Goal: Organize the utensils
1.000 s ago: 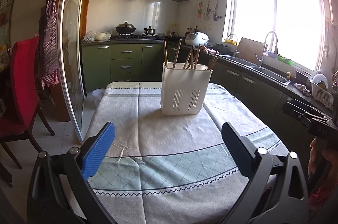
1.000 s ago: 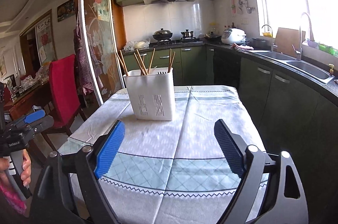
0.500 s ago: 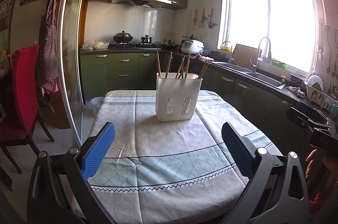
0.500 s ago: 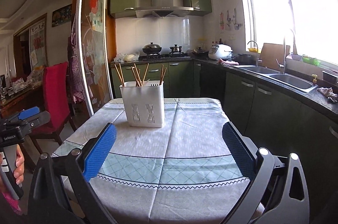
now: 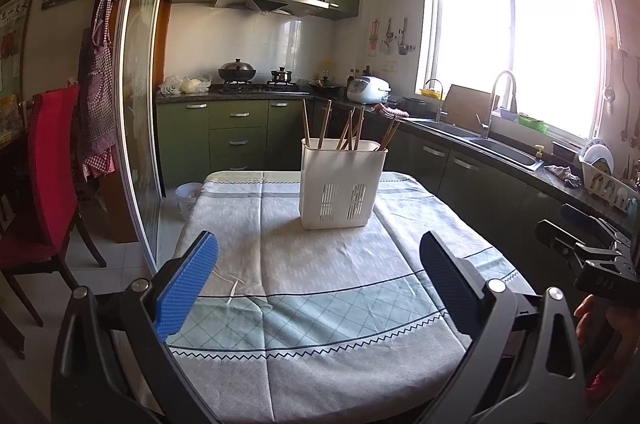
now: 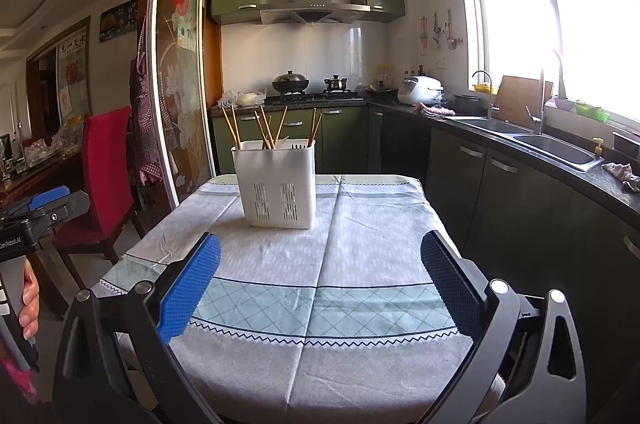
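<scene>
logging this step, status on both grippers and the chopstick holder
Left gripper, right gripper open, empty. White slotted plastic holder upright, wooden chopsticks inside. Nothing between.

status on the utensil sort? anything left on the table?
Looks done: the chopsticks all stand in the white holder, and the tablecloth around it shows no loose utensils. In hand: nothing. The left gripper is open and empty; the right gripper has just been opening and has nothing between its jaws. Both sit short of the holder. Left: nothing visible; what lies deeper inside the holder cannot be seen.
</scene>
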Demonstrator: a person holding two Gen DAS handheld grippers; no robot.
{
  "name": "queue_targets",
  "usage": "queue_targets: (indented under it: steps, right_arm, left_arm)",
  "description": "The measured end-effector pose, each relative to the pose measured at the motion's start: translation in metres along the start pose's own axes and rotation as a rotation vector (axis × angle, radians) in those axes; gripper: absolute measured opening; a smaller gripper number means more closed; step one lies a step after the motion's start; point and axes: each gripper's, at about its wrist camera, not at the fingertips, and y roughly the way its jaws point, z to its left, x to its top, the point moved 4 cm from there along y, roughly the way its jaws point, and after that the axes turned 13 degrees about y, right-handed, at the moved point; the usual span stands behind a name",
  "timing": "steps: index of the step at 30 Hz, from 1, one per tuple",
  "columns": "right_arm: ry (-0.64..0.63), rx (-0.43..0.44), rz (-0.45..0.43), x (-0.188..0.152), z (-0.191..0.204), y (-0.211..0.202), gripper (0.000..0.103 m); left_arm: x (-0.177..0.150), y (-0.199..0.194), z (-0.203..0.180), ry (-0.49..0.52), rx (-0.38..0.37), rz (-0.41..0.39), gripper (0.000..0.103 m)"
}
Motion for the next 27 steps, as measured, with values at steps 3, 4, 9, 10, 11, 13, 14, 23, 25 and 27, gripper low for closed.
queue_targets:
  steps: [3,4,9,10,11,13,14,23,25,27]
  right_arm:
    - [-0.004,0.002,0.004,-0.0004,0.0015,0.0021,0.098]
    - [-0.005,0.003,0.006,-0.0008,0.0015,0.0026,0.098]
    - [-0.007,0.005,0.009,-0.0019,0.0034,0.0043,0.098]
    - [-0.007,0.006,0.01,-0.0017,0.0035,0.0041,0.098]
    - [-0.008,0.007,0.012,-0.0019,0.0039,0.0044,0.098]
    - [-0.009,0.009,0.012,-0.0026,0.0043,0.0047,0.098]
    - [-0.008,0.009,0.012,-0.0026,0.0044,0.0048,0.098]
    - [-0.005,0.017,0.011,-0.0029,0.0049,0.004,0.098]
    - [-0.006,0.016,0.01,-0.0027,0.005,0.0041,0.098]
    - [-0.004,0.017,0.012,-0.0029,0.005,0.0043,0.098]
  left_arm:
    - [-0.0003,0.0006,0.0006,-0.001,0.002,0.001,0.096]
    - [-0.0002,0.0008,0.0005,0.0,0.002,0.0,0.096]
    - [-0.001,0.0017,0.0,0.001,0.004,-0.001,0.096]
    - [-0.0016,0.0016,-0.0005,0.0,0.005,-0.001,0.096]
    - [-0.0016,0.0016,-0.0005,-0.001,0.004,-0.002,0.096]
    - [-0.0016,0.0016,-0.0006,0.001,0.003,-0.001,0.096]
    - [-0.0015,0.0016,-0.0006,0.002,0.005,-0.001,0.096]
    - [-0.0017,0.0011,-0.0001,0.004,0.007,-0.001,0.096]
    - [-0.0016,0.0007,0.0001,0.004,0.007,0.0,0.096]
    - [-0.0017,0.0004,0.0001,0.005,0.008,-0.001,0.096]
